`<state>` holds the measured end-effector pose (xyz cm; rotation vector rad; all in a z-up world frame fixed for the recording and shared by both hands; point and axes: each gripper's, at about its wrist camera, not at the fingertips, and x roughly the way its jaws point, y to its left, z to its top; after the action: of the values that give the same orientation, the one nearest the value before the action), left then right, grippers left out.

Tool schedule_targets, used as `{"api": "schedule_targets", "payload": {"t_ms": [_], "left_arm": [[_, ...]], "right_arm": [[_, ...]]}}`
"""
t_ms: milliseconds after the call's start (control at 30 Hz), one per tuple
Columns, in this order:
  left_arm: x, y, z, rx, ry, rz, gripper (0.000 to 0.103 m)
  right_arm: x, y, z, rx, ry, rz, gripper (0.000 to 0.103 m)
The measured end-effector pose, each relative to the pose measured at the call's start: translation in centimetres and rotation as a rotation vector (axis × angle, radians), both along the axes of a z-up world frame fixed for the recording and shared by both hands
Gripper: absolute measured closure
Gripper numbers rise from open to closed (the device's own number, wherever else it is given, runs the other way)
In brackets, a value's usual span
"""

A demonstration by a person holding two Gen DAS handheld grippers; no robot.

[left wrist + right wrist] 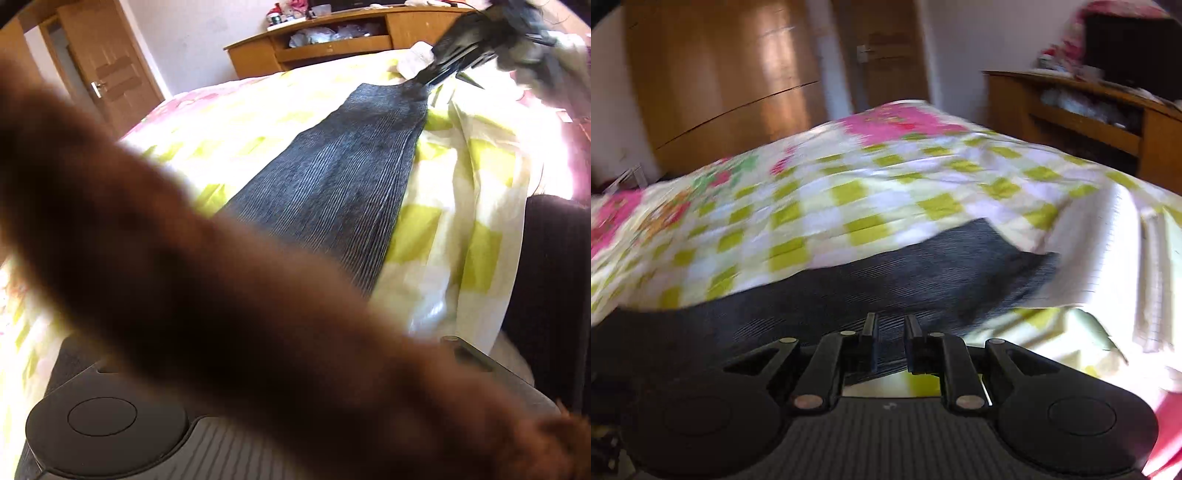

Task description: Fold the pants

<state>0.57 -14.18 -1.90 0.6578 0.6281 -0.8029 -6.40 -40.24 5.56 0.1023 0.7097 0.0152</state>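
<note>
Dark grey ribbed pants (343, 177) lie stretched along a checked bedspread (229, 122). In the left wrist view a blurred brown shape, close to the lens, hides the left gripper's fingers; only its base shows. The right gripper (430, 79) shows at the far end of the pants, pinching that end. In the right wrist view the right gripper (891, 325) has its fingers close together with pants fabric (923, 273) between them. The view is motion blurred.
The bed carries a yellow-green checked and pink floral bedspread (812, 199). A wooden shelf unit (332, 44) with clutter stands beyond the bed. A wooden door (107, 74) and a wardrobe (720, 74) line the wall. A dark object (554, 277) is at the bed's right side.
</note>
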Motion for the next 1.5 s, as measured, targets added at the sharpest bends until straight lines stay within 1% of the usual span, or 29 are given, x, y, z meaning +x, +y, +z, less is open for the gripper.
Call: {"api": "schedule_targets", "payload": {"t_ms": [67, 133, 200, 267, 333, 400, 467, 600, 800, 933, 1000, 1067, 1200, 1333, 1433, 1500], "left_arm": [[-0.2, 0.5, -0.2, 0.007, -0.01, 0.008, 0.041], [-0.2, 0.8, -0.3, 0.008, -0.017, 0.023, 0.041], [-0.3, 1.3, -0.1, 0.0, -0.022, 0.037, 0.041], [-0.6, 2.2, 0.3, -0.003, -0.034, 0.046, 0.041], [-0.7, 3.2, 0.5, -0.006, -0.035, 0.063, 0.039], [-0.6, 4.0, 0.5, -0.017, -0.027, 0.079, 0.038], [-0.6, 4.6, 0.5, -0.025, -0.024, 0.093, 0.038], [-0.5, 5.4, 0.7, -0.04, -0.025, 0.096, 0.038], [-0.4, 6.5, 1.5, -0.053, -0.026, 0.102, 0.038], [-0.3, 6.9, 2.0, -0.053, -0.039, 0.124, 0.038], [-0.3, 6.9, 1.8, -0.037, -0.043, 0.124, 0.038], [-0.6, 6.7, 1.5, -0.015, -0.048, 0.104, 0.038], [-1.3, 5.9, 0.7, 0.052, -0.103, 0.064, 0.038], [-1.5, 5.4, 0.4, 0.088, -0.142, 0.042, 0.036], [-1.2, 5.3, 0.5, 0.095, -0.173, 0.059, 0.036], [-0.9, 5.6, 1.1, 0.075, -0.164, 0.073, 0.036]], "right_arm": [[0.5, 5.5, -0.5, -0.092, 0.011, 0.215, 0.068], [1.2, 10.6, -1.6, -0.196, 0.03, 0.426, 0.068], [1.6, 14.4, -2.9, -0.318, 0.032, 0.564, 0.068], [1.8, 16.8, -4.0, -0.418, 0.021, 0.657, 0.068], [1.9, 18.2, -5.2, -0.483, 0.031, 0.745, 0.068], [2.0, 19.2, -6.2, -0.541, 0.042, 0.791, 0.068], [2.3, 19.4, -6.7, -0.569, 0.043, 0.813, 0.068], [2.8, 19.1, -6.4, -0.546, 0.06, 0.824, 0.068], [2.6, 19.6, -6.3, -0.509, 0.041, 0.867, 0.068], [2.9, 21.0, -7.1, -0.543, 0.021, 0.888, 0.068], [2.9, 21.2, -7.1, -0.554, 0.01, 0.897, 0.068], [2.9, 21.5, -6.8, -0.552, 0.013, 0.894, 0.067], [2.7, 21.9, -6.8, -0.546, 0.0, 0.895, 0.067], [3.2, 22.5, -6.7, -0.529, -0.025, 0.844, 0.067], [3.6, 22.3, -6.0, -0.484, -0.027, 0.803, 0.068], [3.7, 22.5, -5.8, -0.469, -0.039, 0.797, 0.068]]}}
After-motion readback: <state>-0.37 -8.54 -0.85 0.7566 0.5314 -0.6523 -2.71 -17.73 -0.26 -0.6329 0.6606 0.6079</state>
